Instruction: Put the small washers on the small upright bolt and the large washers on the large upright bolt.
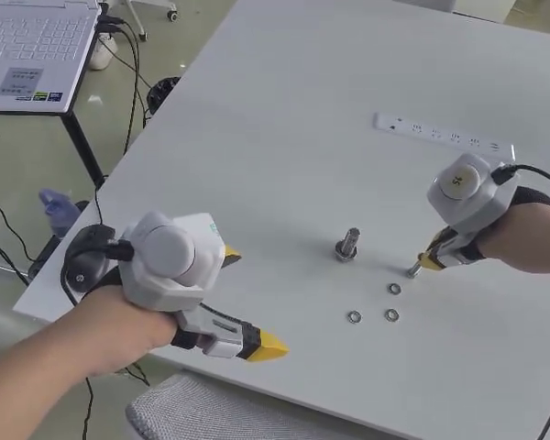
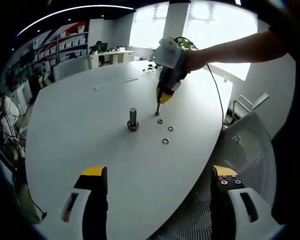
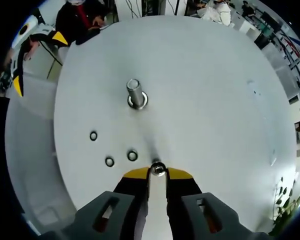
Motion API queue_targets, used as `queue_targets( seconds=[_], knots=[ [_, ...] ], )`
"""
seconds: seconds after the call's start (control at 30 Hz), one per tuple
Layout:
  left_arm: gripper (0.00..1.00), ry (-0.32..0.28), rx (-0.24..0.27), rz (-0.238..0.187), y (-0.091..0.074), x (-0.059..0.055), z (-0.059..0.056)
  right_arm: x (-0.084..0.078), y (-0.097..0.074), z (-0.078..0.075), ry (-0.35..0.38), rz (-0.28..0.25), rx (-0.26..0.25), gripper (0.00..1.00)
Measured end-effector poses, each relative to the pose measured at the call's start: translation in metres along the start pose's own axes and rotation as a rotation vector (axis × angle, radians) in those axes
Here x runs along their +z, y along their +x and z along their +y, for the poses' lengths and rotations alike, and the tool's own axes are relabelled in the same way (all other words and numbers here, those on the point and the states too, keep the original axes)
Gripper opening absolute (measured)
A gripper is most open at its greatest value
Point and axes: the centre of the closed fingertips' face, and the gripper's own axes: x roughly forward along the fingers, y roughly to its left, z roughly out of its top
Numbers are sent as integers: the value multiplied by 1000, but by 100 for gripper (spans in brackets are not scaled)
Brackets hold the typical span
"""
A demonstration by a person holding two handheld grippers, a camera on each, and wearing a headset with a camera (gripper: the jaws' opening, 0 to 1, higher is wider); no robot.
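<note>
On the white tabletop point(image 1: 284, 110) the large bolt point(image 1: 347, 245) stands upright near the middle. The small bolt point(image 1: 412, 269) stands upright to its right, a little nearer the person. The right gripper point(image 3: 158, 173) is down at the small bolt, its yellow-tipped fingers point(image 3: 135, 174) pinched almost together. A small round bit of metal point(image 3: 158, 169) sits between the tips, right at the bolt's top. From here I cannot tell whether that bit is a washer or the bolt's own end. Three washers lie flat and loose on the tabletop just in front of the small bolt. One point(image 1: 394, 289) is nearest it, with a second point(image 1: 391, 315) and a third point(image 1: 354, 317) side by side closer to the person. None of them touch each other. The left gripper point(image 1: 249, 301) hangs over the near left edge of the tabletop, well apart from the bolts and washers. Its fingers point(image 2: 94, 172) are spread wide with nothing between them. A white power strip point(image 1: 445, 135) lies at the far side, beyond the bolts. A laptop point(image 1: 32, 46) sits on another desk off to the left, and a grey mesh chair point(image 1: 192, 412) is tucked against the near edge.
</note>
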Motion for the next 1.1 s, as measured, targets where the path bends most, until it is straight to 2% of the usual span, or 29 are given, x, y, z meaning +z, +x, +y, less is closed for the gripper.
queue_targets(
  seconds=[0.27,0.67,1.1],
  knots=[
    [84,-3,-2,5,0,-2,0,-1,5,1,-3,4,1,12],
    [84,2,3,-5,-2,3,1,-3,14,2,-16,14,1,12],
    [85,-13,5,8,1,-5,2,-6,27,2,-26,29,10,13]
  ],
)
